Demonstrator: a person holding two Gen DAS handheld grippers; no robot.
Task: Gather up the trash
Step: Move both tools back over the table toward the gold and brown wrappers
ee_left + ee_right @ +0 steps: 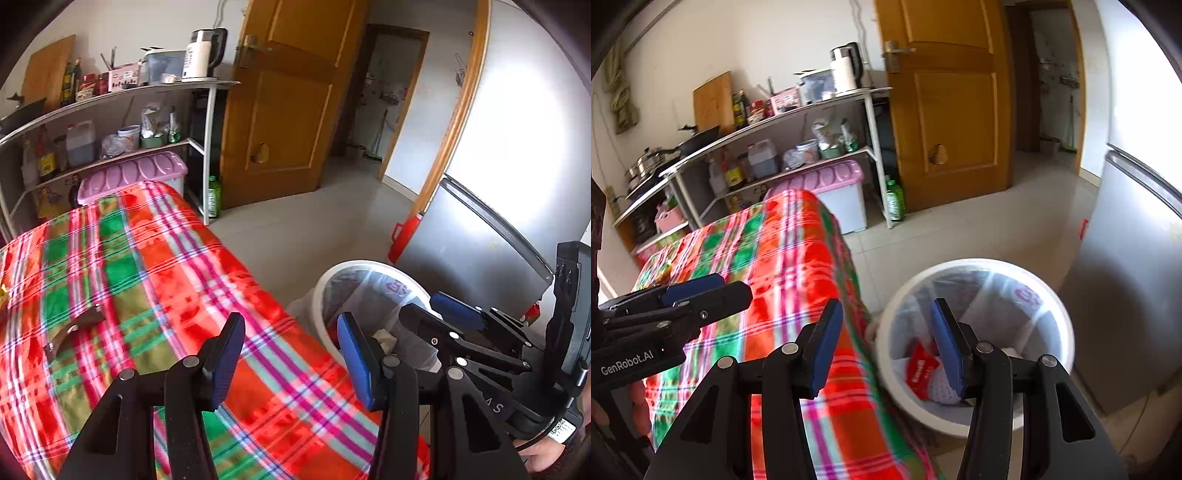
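Both grippers are hovering over the near corner of the counter [122, 258], which is wearing a red-green plaid cloth. The left gripper [291, 356] is holding its fingers apart with nothing between them; the right gripper [886, 345] is doing likewise, poking past the counter's edge. The white trash bin [1052, 306] is standing on the floor just beside that edge, with a red wrapper [919, 369] lying inside. Open tiled floor [979, 229] is running toward the wooden door [945, 110]; the fridge [1134, 266] is crowding the bin's far side.
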